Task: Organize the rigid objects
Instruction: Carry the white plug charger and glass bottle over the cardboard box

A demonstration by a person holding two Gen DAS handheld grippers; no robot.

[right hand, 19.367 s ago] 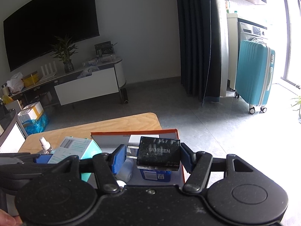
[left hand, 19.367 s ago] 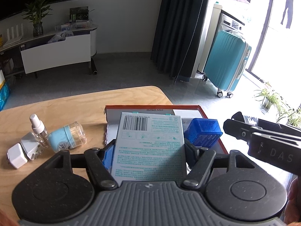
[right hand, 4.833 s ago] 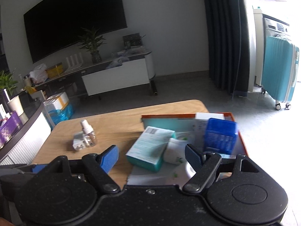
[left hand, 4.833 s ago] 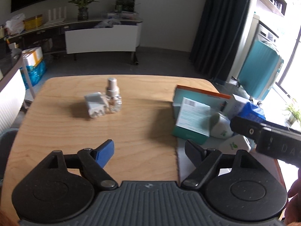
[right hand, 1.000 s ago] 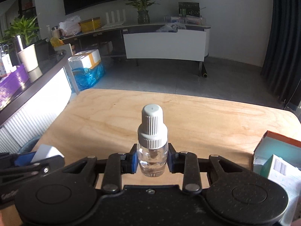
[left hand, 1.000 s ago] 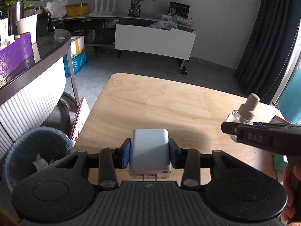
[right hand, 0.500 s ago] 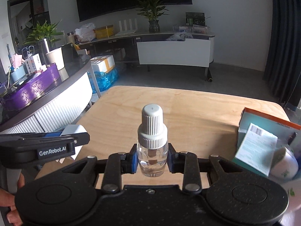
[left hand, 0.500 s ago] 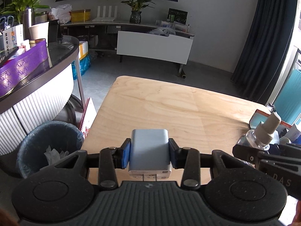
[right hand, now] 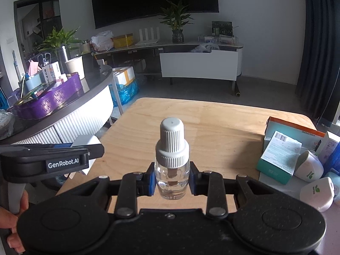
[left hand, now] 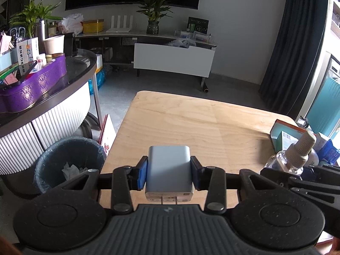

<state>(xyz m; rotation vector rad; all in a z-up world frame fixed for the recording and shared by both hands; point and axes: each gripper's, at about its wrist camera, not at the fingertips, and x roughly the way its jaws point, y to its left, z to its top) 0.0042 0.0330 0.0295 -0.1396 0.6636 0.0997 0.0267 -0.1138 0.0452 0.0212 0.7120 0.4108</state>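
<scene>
Pale grey plastic fills the centre of the left wrist view: the left gripper (left hand: pixel 169 173) is clamped on one charger block (left hand: pixel 169 170), its blue pads (left hand: pixel 142 175) pressing both sides. A second ago the wooden table (left hand: pixel 191 123) lay close beneath; now the far edge and the floor beyond show, so the block has been lifted and carried back. At the lower right of this frame the right gripper (left hand: pixel 297 173) comes in with one clear bottle (left hand: pixel 289 160), and the orange-rimmed box (left hand: pixel 284 128) of sorted goods sits at the right edge. One waste bin (left hand: pixel 68 161) stands at lower left.

From the right wrist view, the right gripper (right hand: pixel 171 179) is closed on the same bottle (right hand: pixel 171 163), upright, white ribbed cap on top. The box (right hand: pixel 297 130) now shows more fully at the right of the frame than a second ago. In it I count one teal carton (right hand: pixel 278 159) and two white rounded cases (right hand: pixel 310 165); other items are cut off. The tabletop itself holds nothing else, so these two held pieces look like the last to store.
</scene>
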